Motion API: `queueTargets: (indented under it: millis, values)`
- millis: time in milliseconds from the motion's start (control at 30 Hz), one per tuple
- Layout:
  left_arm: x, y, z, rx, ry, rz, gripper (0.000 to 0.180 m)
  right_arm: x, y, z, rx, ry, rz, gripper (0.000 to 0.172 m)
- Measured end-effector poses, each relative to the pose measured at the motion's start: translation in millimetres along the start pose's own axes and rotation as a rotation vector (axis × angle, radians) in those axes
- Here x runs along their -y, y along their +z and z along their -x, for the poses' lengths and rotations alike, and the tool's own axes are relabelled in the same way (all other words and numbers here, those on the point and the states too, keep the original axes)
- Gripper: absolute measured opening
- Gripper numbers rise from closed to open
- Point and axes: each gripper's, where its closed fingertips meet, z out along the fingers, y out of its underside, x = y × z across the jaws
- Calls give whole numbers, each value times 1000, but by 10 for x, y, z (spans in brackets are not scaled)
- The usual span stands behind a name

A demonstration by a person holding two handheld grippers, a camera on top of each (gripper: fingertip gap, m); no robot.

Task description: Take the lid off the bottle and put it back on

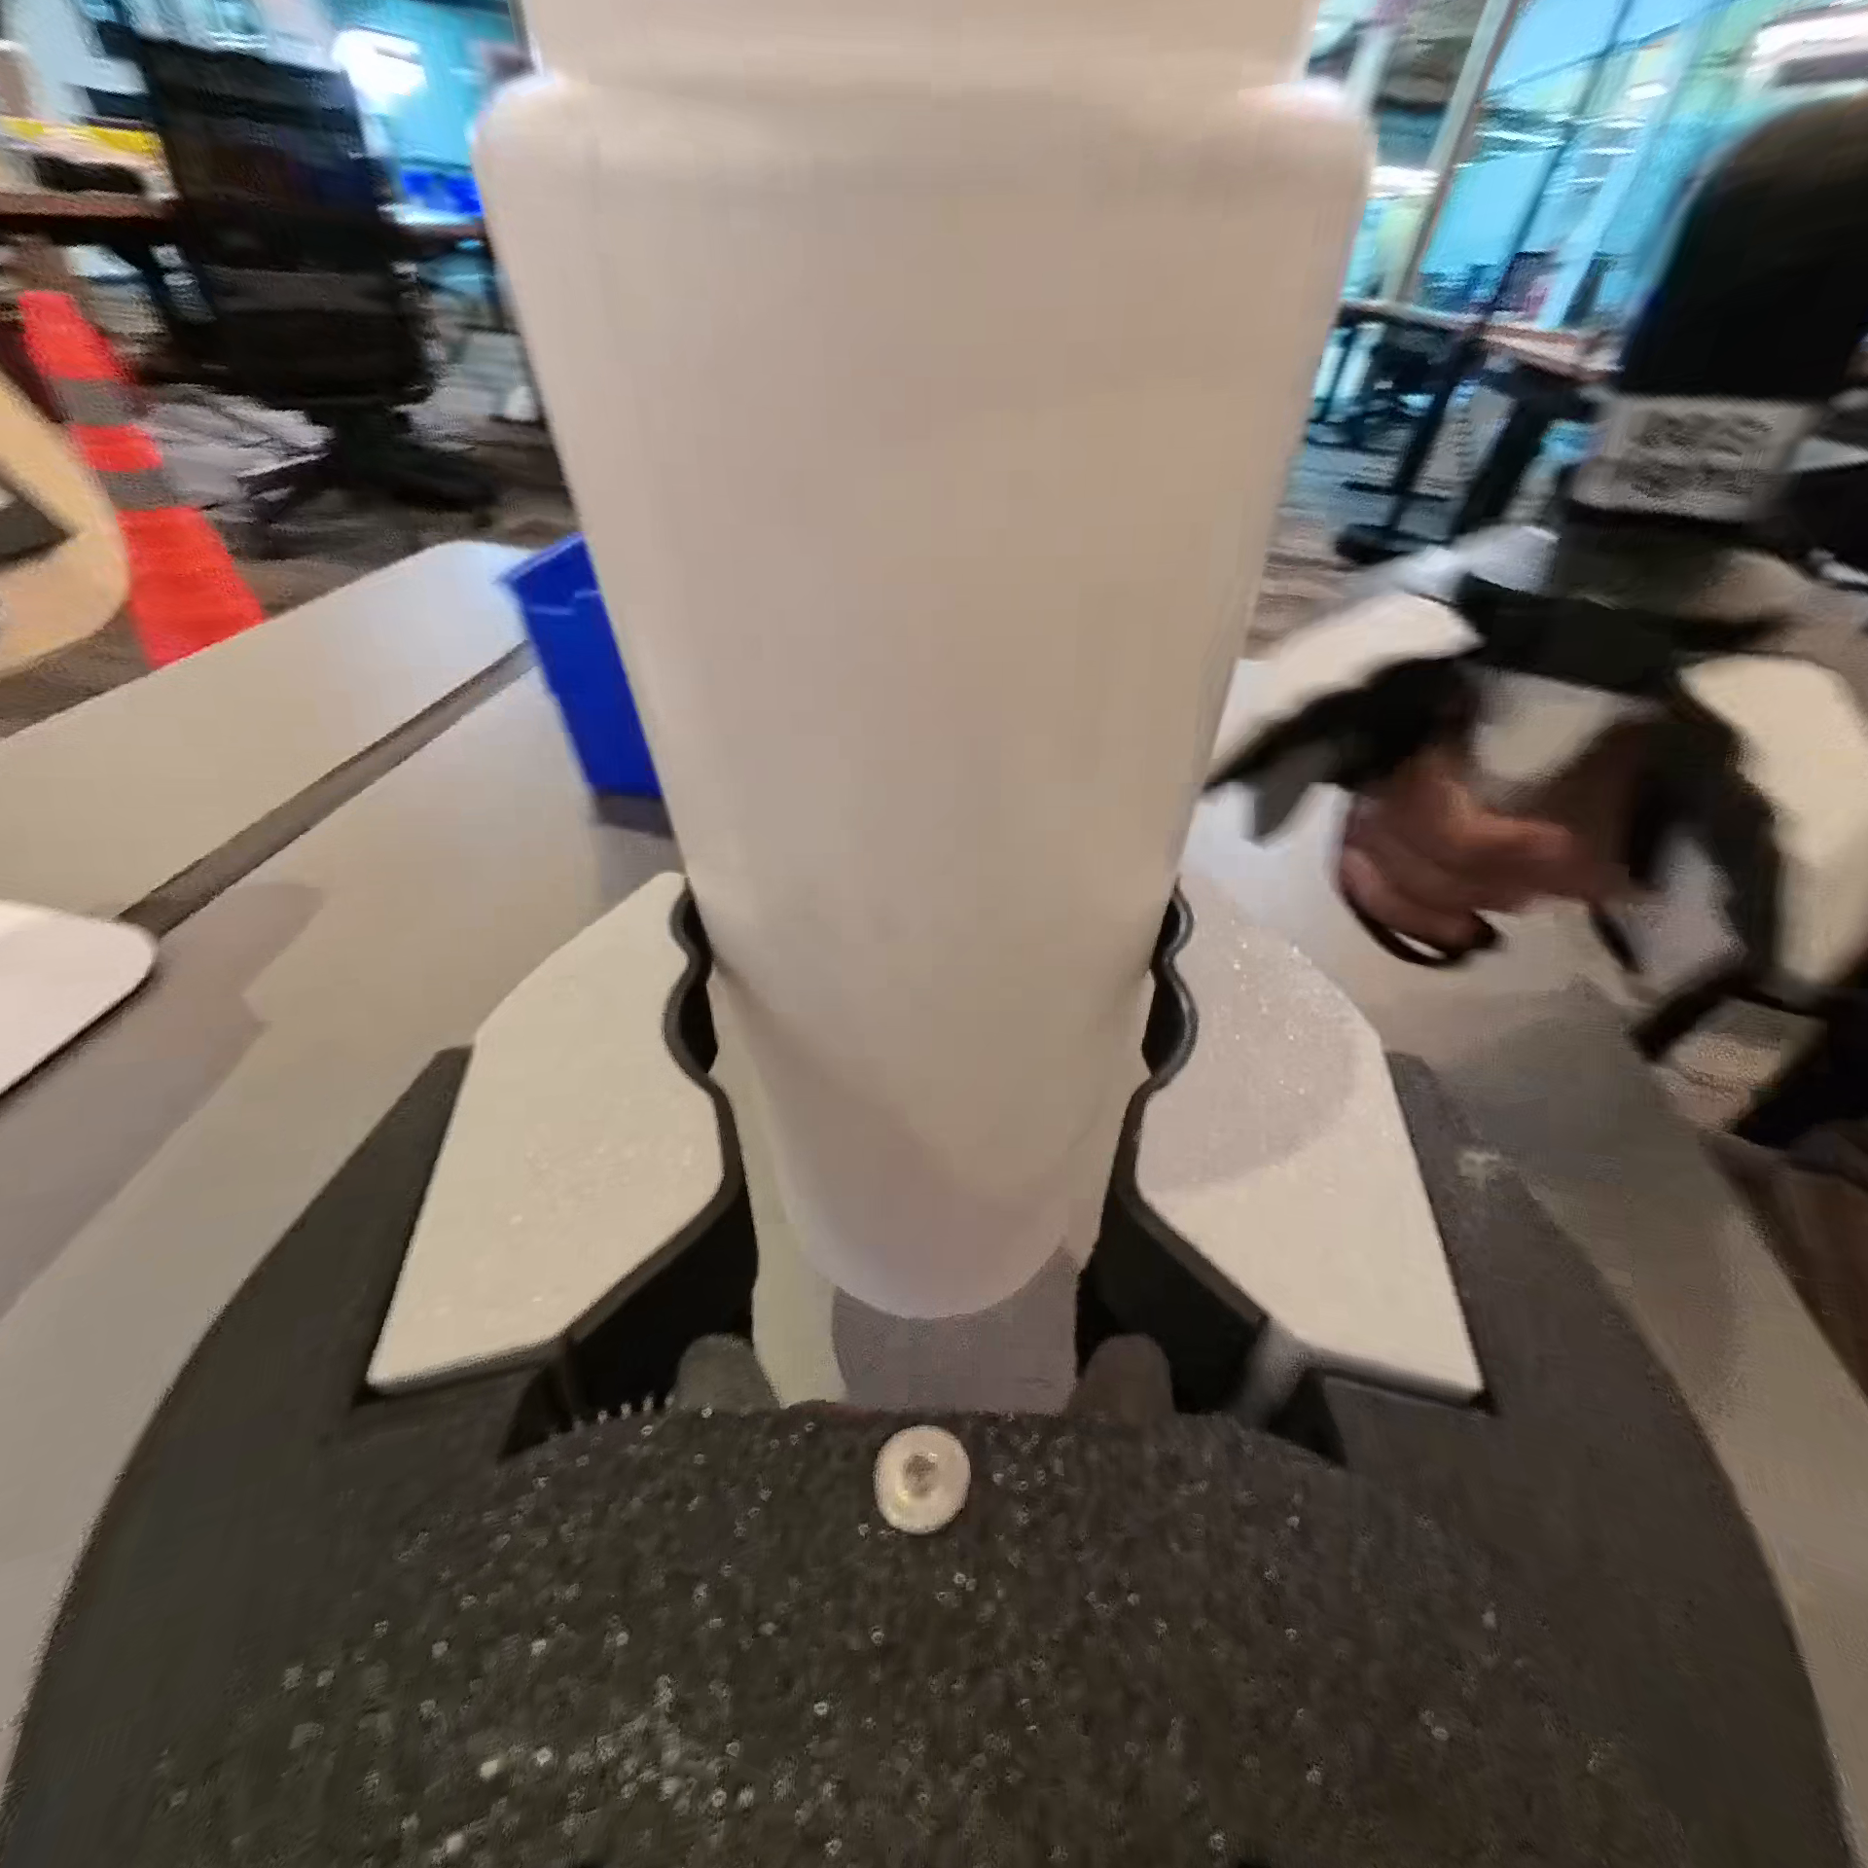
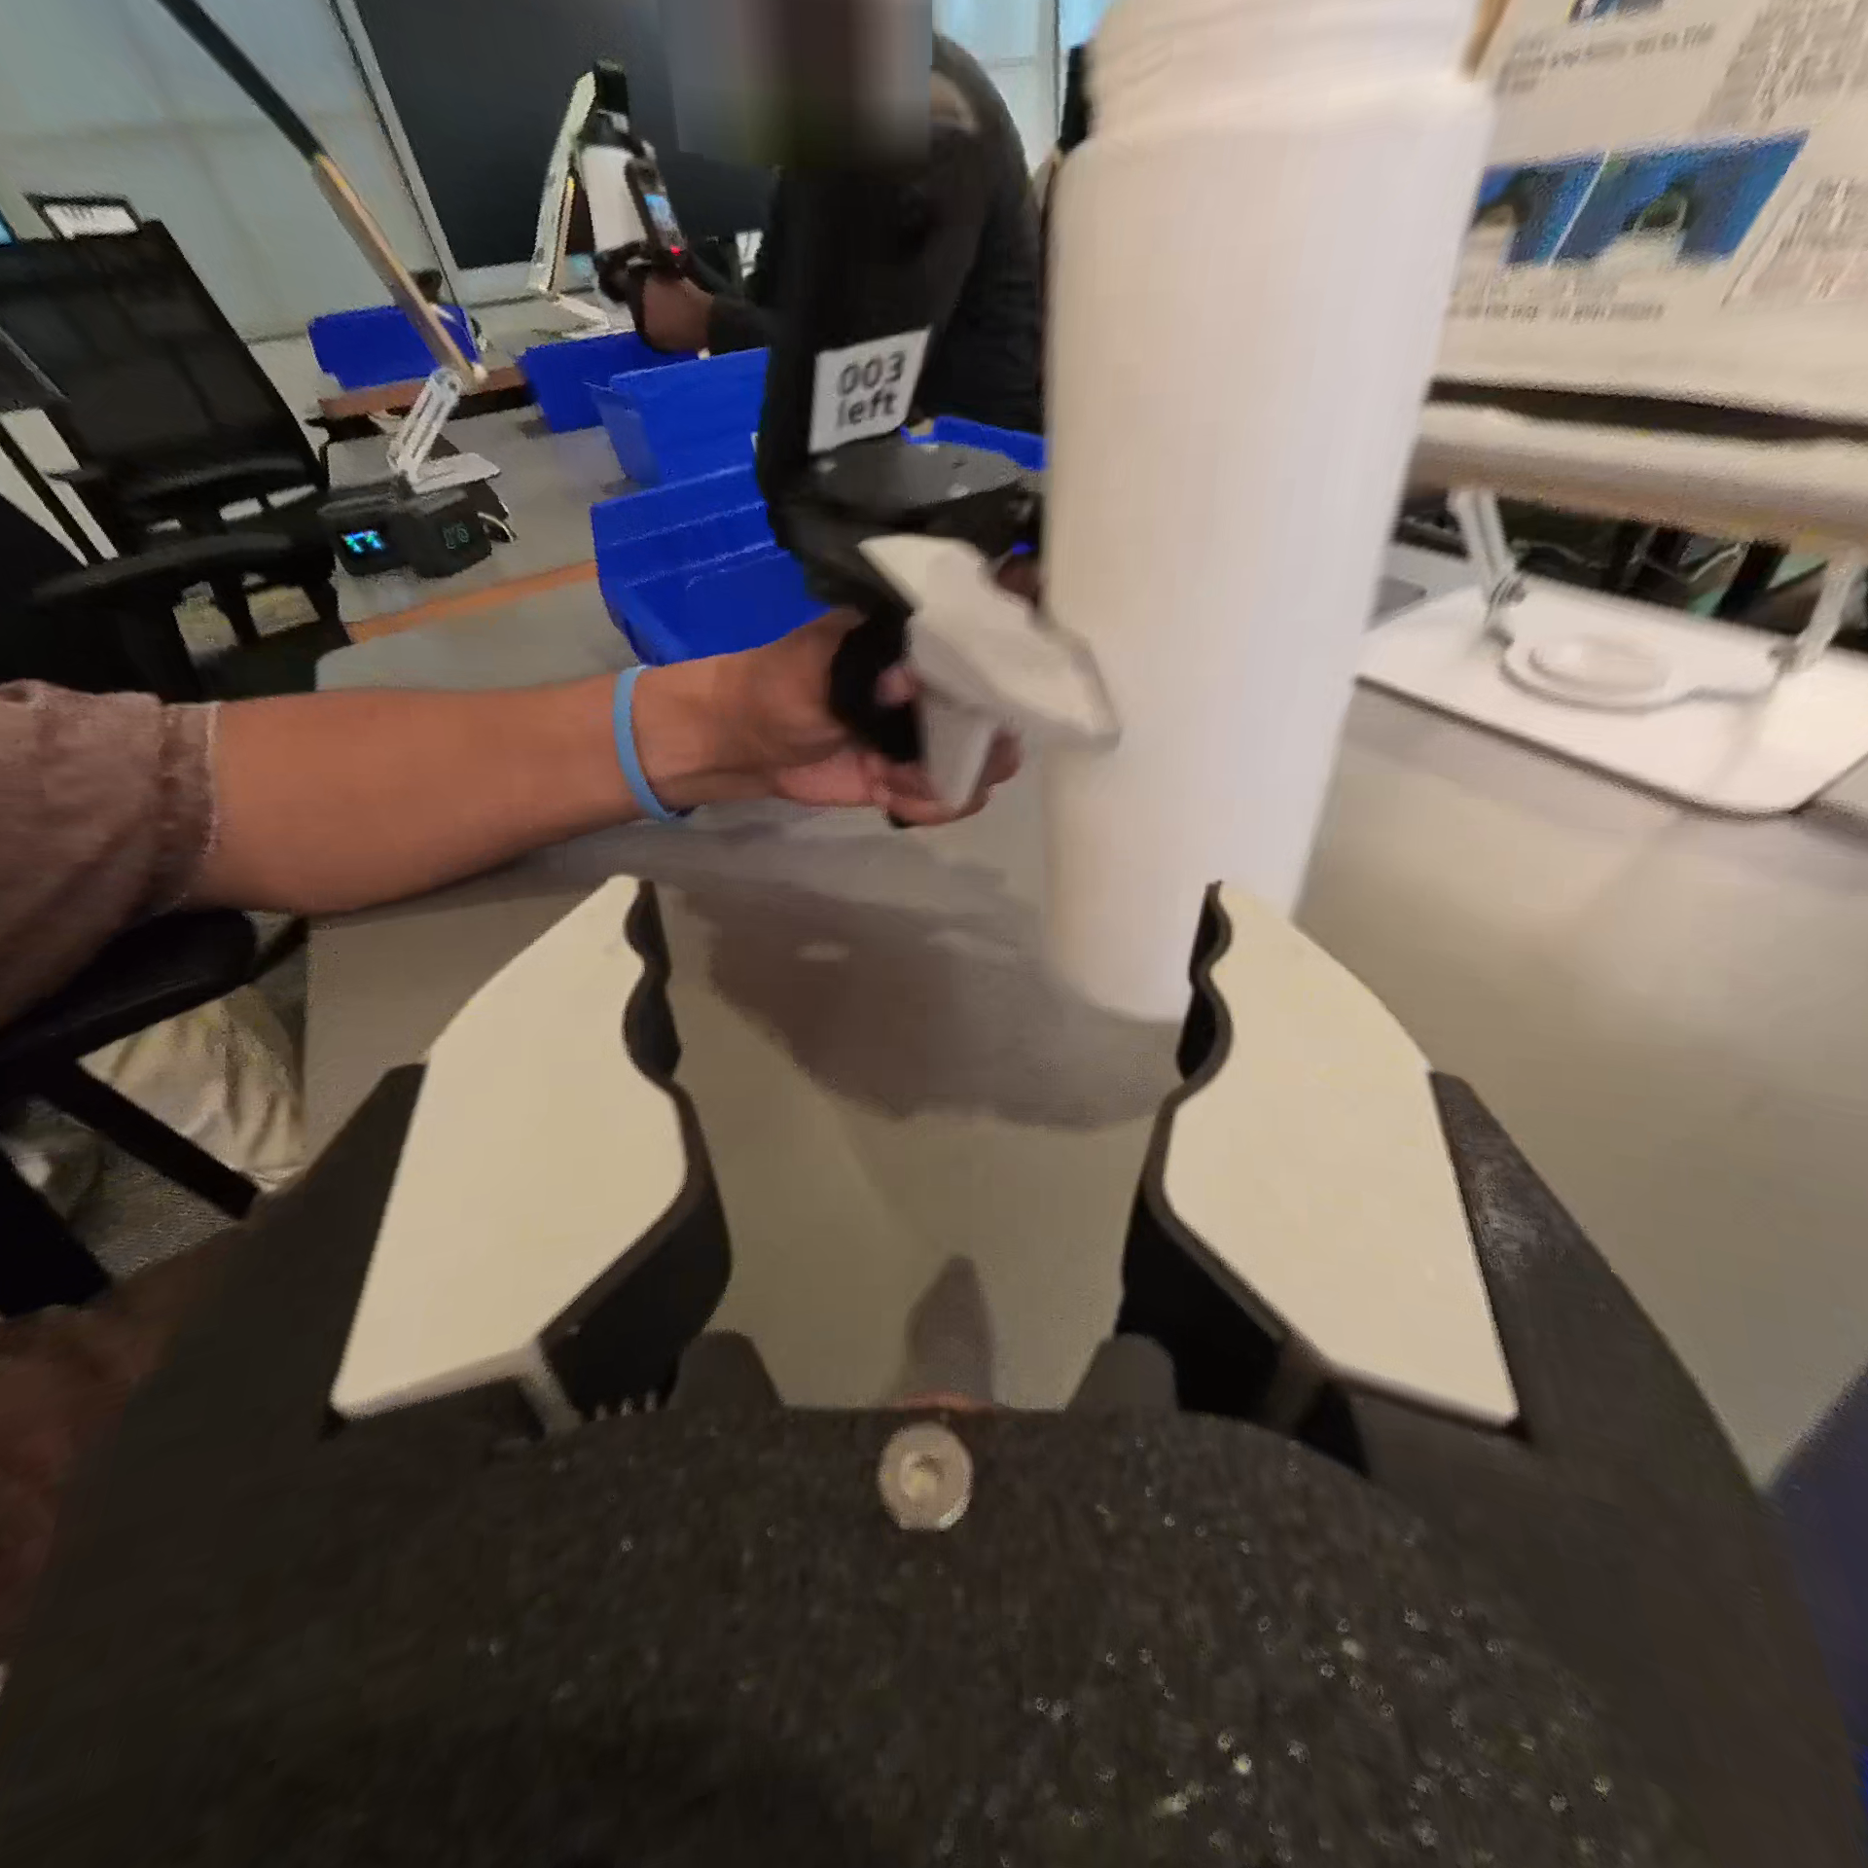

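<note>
Looking along my left gripper [image 1: 930,970], I see its fingers [image 1: 606,1061] pinching the white bottle [image 1: 910,606] low on its body, a pad pressed to each side. The bottle stands upright on the grey bench [image 1: 334,910] and fills the middle of that view, its shoulder high up and its top cut off by the frame, so I cannot tell whether the lid is on.

My right gripper [image 2: 930,970] has its fingers [image 2: 566,1092] spread wide with only bare bench [image 2: 910,1213] between them. The bottle [image 2: 1233,505] stands just beyond the right fingertip, off to that side, and I cannot tell whether they touch. The left gripper [image 2: 1011,647] shows there reaching in from the left, held by a hand [image 2: 768,728] with a blue wristband.

Open bench lies ahead of the right fingers and to their left. To the right a white stand [image 2: 1617,687] sits on the bench near the bottle, closing off that side. Behind the bottle the bench edge is close, with a blue bin [image 1: 586,677] there. More blue bins [image 2: 687,566] crowd the far left of the bench, and black chairs [image 2: 172,445] stand beyond. The surface is smooth, matte grey, with a seam [image 1: 303,788] across it at the left. Both views are motion-blurred.
</note>
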Motion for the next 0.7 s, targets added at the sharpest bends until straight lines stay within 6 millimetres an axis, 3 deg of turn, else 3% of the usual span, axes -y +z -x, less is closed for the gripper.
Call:
queueTargets:
  millis: [133,200,367,400,433,600,700]
  values:
    - [179,-153,-182,-75,20,-3,83,609,172,-300,34,-19,-43,111]
    - [175,-173,-211,-80,23,21,83,803,290,-307,130,-26,-68,112]
    - [121,-177,-118,-35,11,65,83,818,706,-317,314,27,-9,118]
    - [118,-186,-92,-23,11,68,83,827,748,-307,348,32,-20,107]
    - [124,-199,-76,-15,11,64,83,804,786,-348,344,41,-8,83]
    - [115,-216,-72,-2,-6,83,84,799,801,-381,381,71,-36,80]
    - [131,-213,-145,-1,15,68,86,823,711,-362,381,81,-44,80]
